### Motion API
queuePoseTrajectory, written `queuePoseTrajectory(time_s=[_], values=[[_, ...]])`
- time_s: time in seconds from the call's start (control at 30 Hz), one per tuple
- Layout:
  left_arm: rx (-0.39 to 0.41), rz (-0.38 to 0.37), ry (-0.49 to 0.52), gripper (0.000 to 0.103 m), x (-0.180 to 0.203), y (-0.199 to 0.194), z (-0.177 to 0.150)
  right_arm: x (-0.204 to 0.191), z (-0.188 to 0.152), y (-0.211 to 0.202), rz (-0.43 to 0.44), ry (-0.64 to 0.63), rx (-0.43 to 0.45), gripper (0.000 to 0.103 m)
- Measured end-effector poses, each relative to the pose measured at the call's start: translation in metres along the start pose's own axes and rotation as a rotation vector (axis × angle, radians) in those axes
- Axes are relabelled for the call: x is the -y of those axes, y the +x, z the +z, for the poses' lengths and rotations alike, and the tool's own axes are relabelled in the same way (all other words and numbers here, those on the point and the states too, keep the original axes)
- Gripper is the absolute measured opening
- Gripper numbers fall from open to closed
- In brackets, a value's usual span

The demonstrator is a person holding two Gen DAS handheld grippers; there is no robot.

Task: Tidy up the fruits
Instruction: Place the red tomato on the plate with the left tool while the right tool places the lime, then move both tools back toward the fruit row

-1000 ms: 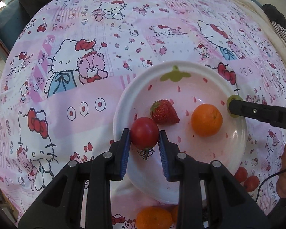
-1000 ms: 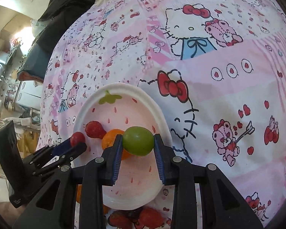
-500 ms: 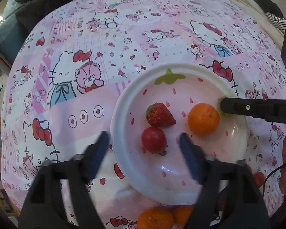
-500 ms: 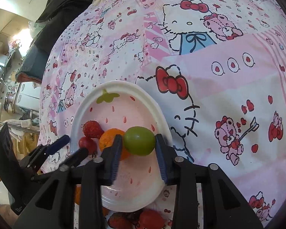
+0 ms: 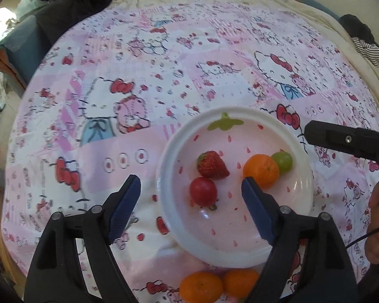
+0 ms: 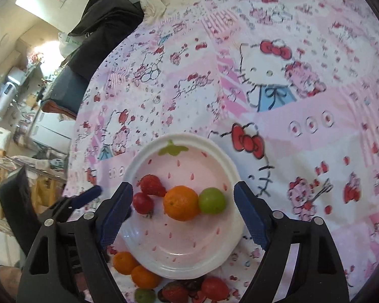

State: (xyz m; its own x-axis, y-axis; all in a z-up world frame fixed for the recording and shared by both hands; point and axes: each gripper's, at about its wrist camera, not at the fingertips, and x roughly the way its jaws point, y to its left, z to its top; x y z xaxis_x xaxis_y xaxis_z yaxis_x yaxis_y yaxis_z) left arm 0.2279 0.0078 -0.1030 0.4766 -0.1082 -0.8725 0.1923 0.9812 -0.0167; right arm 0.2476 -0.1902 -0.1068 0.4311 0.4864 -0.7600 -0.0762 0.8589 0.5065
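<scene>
Left wrist view: near to far, as below.
Loose fruit: two oranges (image 5: pixel 216 287) lie on the bed cover just this side of the plate; the right wrist view adds a strawberry (image 6: pixel 174 293), a tomato (image 6: pixel 214 287) and a grape (image 6: pixel 144 295) there.
Left tool (image 5: pixel 190 199): spread wide, gripping nothing, with the tomato on the plate (image 5: pixel 203 191) lying free between its fingers.
Right tool (image 6: pixel 183 208): jaws opening, empty; the green grape (image 6: pixel 211 200) sits released on the plate.
Plate (image 5: pixel 236 258): also holds a strawberry (image 5: pixel 211 164) and an orange (image 5: pixel 260 170), which touches the grape.
Handling: all light; strawberries and tomatoes probably bruise easily, grapes are slick and roll, oranges are firmer.
Hold: squeeze gently across each fruit's widest middle.
Bed cover (image 5: pixel 164 75): pink cartoon print, soft underfoot for the plate.
</scene>
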Motion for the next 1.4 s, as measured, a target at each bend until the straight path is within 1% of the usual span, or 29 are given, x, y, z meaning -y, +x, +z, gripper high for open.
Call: queuePoseTrajectory(time_s=[0.07,0.1,0.33,0.47,0.57,0.63,0.7,0.73,0.8,0.93,1.2,1.33,1.4], values=[[0.026,-0.016,-0.026,0.08,-0.004,-0.008,-0.001,-0.006,0.0,-0.004,-0.021,-0.024,0.018,0.084],[0.034,-0.016,-0.031,0.08,-0.005,-0.011,-0.001,-0.009,-0.001,-0.006,-0.018,-0.033,0.024,0.084],[0.133,0.007,-0.07,0.08,-0.014,-0.04,-0.001,-0.029,-0.009,-0.023,-0.03,-0.107,0.058,0.084],[0.18,-0.006,-0.1,0.08,-0.02,-0.058,-0.003,-0.04,-0.016,-0.042,-0.026,-0.135,0.096,0.084],[0.214,-0.035,-0.117,0.08,-0.025,-0.072,-0.006,-0.05,-0.022,-0.057,-0.033,-0.157,0.132,0.085],[0.225,-0.006,-0.114,0.08,-0.025,-0.079,-0.008,-0.053,-0.026,-0.066,-0.041,-0.173,0.155,0.086],[0.245,0.015,-0.117,0.08,-0.027,-0.087,-0.013,-0.056,-0.033,-0.075,-0.071,-0.195,0.191,0.087],[0.252,0.021,-0.121,0.08,-0.028,-0.09,-0.016,-0.057,-0.038,-0.079,-0.091,-0.199,0.21,0.087],[0.27,0.007,-0.127,0.08,-0.029,-0.099,-0.021,-0.054,-0.044,-0.085,-0.083,-0.176,0.215,0.087],[0.275,-0.006,-0.118,0.08,-0.025,-0.11,-0.034,-0.046,-0.057,-0.099,-0.083,-0.132,0.228,0.087],[0.244,-0.027,-0.154,0.08,-0.027,-0.121,-0.062,-0.04,-0.089,-0.12,-0.114,-0.096,0.25,0.087],[0.203,-0.033,-0.182,0.08,-0.032,-0.119,-0.073,-0.039,-0.105,-0.124,-0.119,-0.089,0.24,0.087],[0.168,-0.034,-0.193,0.08,-0.033,-0.114,-0.08,-0.039,-0.112,-0.123,-0.119,-0.079,0.227,0.087]])
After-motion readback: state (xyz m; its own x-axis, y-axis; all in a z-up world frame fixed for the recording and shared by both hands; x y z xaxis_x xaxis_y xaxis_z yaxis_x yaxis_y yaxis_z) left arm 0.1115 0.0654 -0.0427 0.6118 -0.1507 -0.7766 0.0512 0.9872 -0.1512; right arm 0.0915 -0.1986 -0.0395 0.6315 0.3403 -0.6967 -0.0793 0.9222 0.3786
